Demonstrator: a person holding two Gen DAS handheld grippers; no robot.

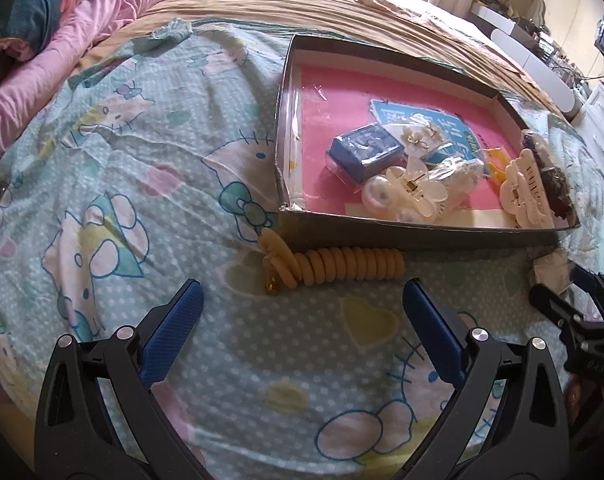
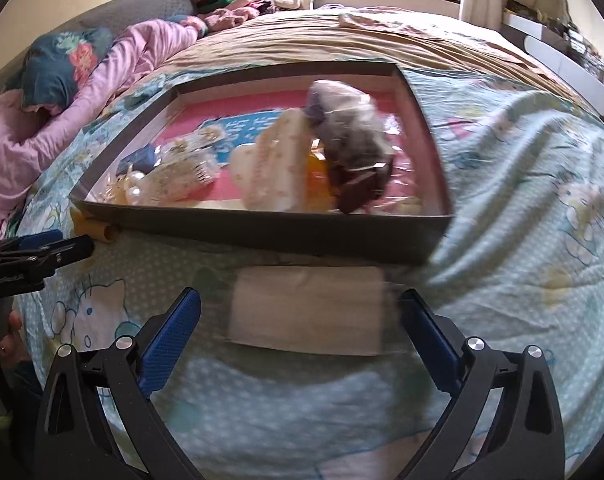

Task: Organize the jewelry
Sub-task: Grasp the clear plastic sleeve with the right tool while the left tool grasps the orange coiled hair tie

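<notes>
A shallow grey box [image 1: 382, 236] with a pink floor lies on the bed and holds hair clips, a blue case [image 1: 366, 152] and bagged jewelry. A yellow spiral hair tie [image 1: 334, 268] lies on the sheet against the box's front wall. My left gripper [image 1: 302, 300] is open just short of the tie. My right gripper [image 2: 302, 308] is open around a clear flat packet [image 2: 306, 308] lying in front of the box [image 2: 261, 232]. The right gripper also shows at the right edge of the left wrist view [image 1: 574, 304]; the left gripper shows at the left of the right wrist view [image 2: 41, 252].
The bed is covered by a light blue cartoon-print sheet [image 1: 121, 200] and a tan blanket [image 1: 302, 4] behind. A pink duvet [image 2: 81, 92] and floral pillow [image 2: 61, 64] lie at the far left. White furniture [image 1: 598, 112] stands at the right.
</notes>
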